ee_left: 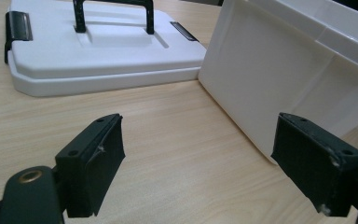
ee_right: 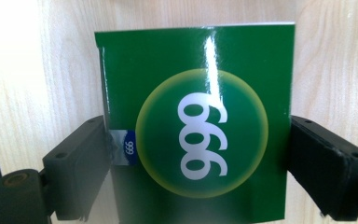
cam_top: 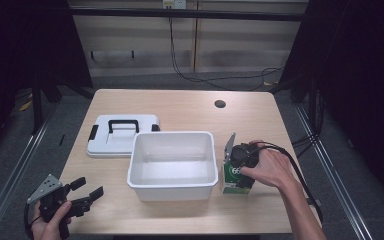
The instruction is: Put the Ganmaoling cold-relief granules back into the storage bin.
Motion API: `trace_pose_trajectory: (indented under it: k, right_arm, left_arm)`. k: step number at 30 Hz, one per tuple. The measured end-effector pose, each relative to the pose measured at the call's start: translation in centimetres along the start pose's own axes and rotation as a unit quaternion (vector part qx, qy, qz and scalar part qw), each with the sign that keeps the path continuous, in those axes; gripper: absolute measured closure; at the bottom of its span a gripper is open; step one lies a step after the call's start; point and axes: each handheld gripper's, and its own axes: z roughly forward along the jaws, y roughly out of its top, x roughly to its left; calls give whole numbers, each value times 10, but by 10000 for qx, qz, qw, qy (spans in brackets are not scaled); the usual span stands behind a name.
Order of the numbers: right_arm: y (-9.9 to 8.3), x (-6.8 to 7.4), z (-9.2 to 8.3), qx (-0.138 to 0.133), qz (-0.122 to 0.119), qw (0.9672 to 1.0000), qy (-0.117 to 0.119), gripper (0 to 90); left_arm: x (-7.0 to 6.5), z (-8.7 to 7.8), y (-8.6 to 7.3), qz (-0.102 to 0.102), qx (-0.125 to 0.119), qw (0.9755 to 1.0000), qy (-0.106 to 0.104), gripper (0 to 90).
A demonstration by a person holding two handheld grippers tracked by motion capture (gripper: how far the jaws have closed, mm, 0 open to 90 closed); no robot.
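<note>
Right gripper [ee_right: 198, 154]: jaws closed on green box [ee_right: 198, 126], right of white bin [cam_top: 172, 162]; left gripper [ee_left: 200, 158]: jaws wide apart, empty, near-left

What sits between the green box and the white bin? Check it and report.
Nothing visible does. The green box stands on the table just right of the white bin, with the right gripper closed on its sides. Bare table separates them, and the bin is open-topped, its lid lying behind it to the left.
</note>
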Motion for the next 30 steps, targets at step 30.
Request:
trace_pose_trajectory:
  k: [30]
  right_arm:
    - [2, -4, 9, 328, 27, 9993, 158, 157]
  left_arm:
    - [0, 0, 0, 11, 0, 10000, 0, 162]
